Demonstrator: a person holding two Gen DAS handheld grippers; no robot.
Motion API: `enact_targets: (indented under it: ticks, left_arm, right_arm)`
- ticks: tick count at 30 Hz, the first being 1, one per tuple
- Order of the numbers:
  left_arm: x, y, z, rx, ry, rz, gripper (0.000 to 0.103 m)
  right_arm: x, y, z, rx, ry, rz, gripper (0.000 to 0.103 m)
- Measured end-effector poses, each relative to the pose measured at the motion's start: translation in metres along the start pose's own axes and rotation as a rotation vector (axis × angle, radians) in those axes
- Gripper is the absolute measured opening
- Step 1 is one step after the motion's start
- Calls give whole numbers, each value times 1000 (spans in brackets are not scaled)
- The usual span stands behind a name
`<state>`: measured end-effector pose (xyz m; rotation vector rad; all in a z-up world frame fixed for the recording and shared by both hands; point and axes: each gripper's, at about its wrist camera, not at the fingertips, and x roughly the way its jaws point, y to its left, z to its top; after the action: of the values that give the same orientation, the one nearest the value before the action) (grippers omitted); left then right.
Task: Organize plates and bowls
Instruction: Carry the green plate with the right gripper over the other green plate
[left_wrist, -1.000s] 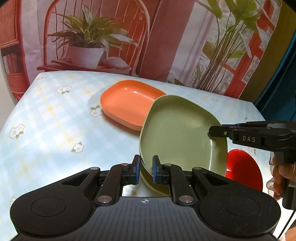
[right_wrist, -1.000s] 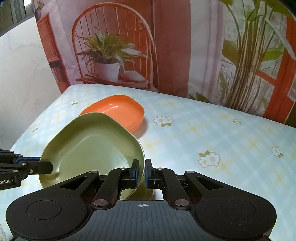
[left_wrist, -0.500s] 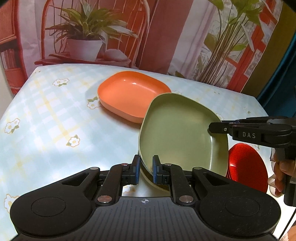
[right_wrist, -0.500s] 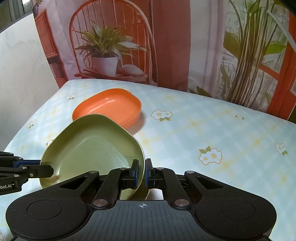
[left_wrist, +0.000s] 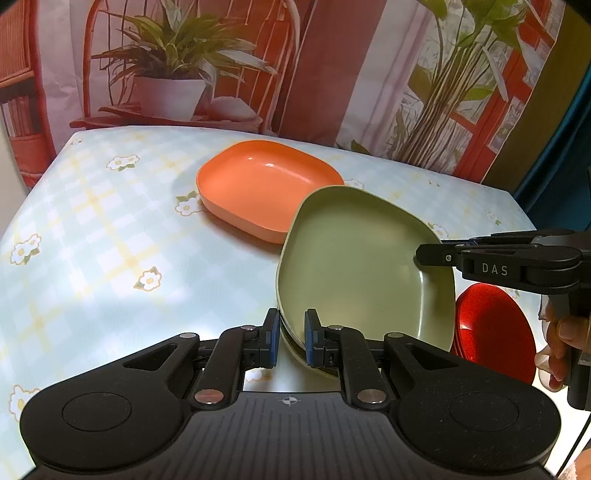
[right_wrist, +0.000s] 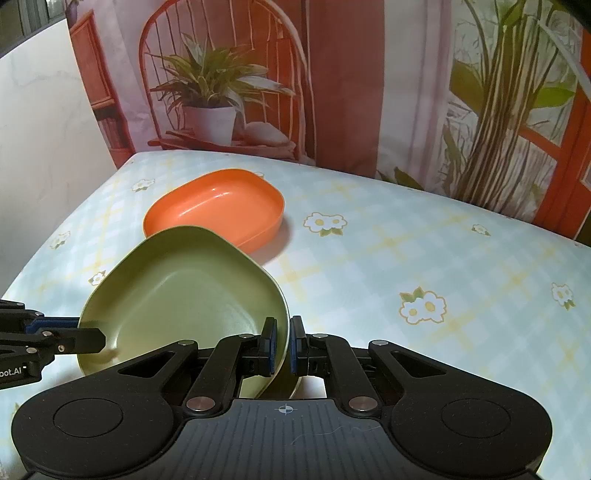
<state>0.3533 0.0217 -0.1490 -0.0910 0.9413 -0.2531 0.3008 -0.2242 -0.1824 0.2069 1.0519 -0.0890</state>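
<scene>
Above tablecloth (right_wrist: 369, 266), grippers pinching green plate (left_wrist: 354, 266) edges

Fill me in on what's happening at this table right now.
A person holds the green plate between two handheld grippers. The left gripper is shut on its near rim, and the right gripper is shut on the opposite rim. The plate is tilted above the floral tablecloth, partly overlapping the orange bowl in view. Whether they touch is unclear. A stack of red plates sits by the person's right hand.
</scene>
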Motion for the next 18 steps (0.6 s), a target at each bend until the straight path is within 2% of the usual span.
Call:
enact_targets:
  ticks: [18]
  left_arm:
    - [6, -1, -3, 6, 23, 3, 16]
  right_arm:
    - [4, 0, 0, -20, 17, -8, 7]
